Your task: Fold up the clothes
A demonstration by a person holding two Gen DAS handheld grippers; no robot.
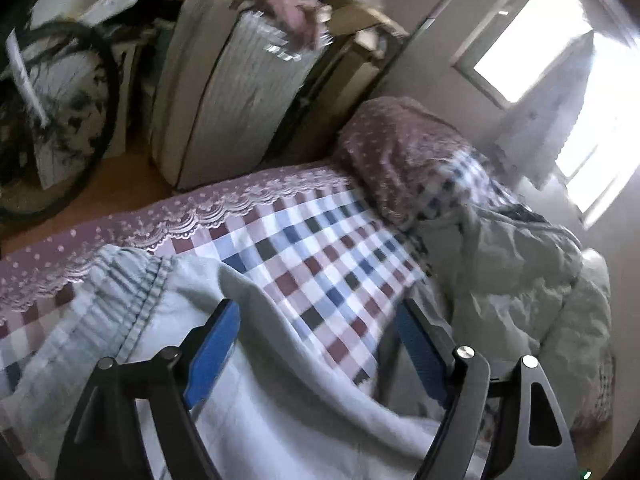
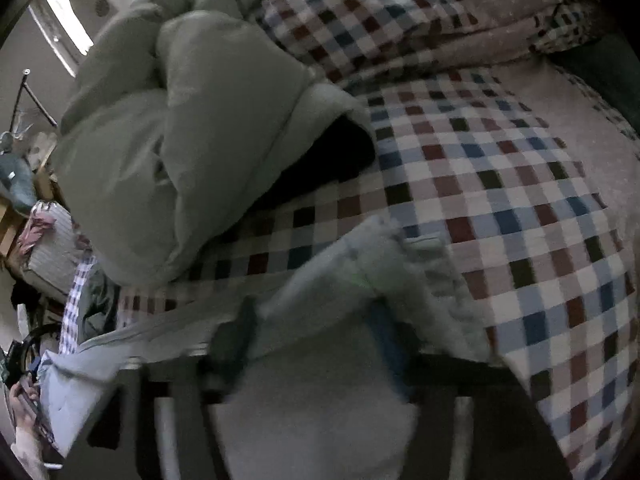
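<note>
A pale blue garment (image 1: 280, 380) with a gathered waistband (image 1: 132, 276) lies on the checked bedsheet (image 1: 320, 240). My left gripper (image 1: 316, 344) is open just above it. Its blue pads (image 1: 212, 352) stand wide apart on either side of a fold of the cloth. In the blurred right wrist view the same pale garment (image 2: 312, 280) runs across my right gripper (image 2: 312, 340). That gripper's fingers (image 2: 236, 340) are apart, with cloth lying between and under them. A frayed hem (image 2: 384, 248) pokes out past the fingertips.
A grey-green puffy jacket (image 1: 512, 264) (image 2: 180, 120) is heaped on the bed beyond the garment. A dotted pink pillow (image 1: 400, 148) lies at the head. A bicycle wheel (image 1: 60, 120) and a wrapped mattress (image 1: 240, 100) stand beside the bed. A hand (image 2: 18, 404) shows at lower left.
</note>
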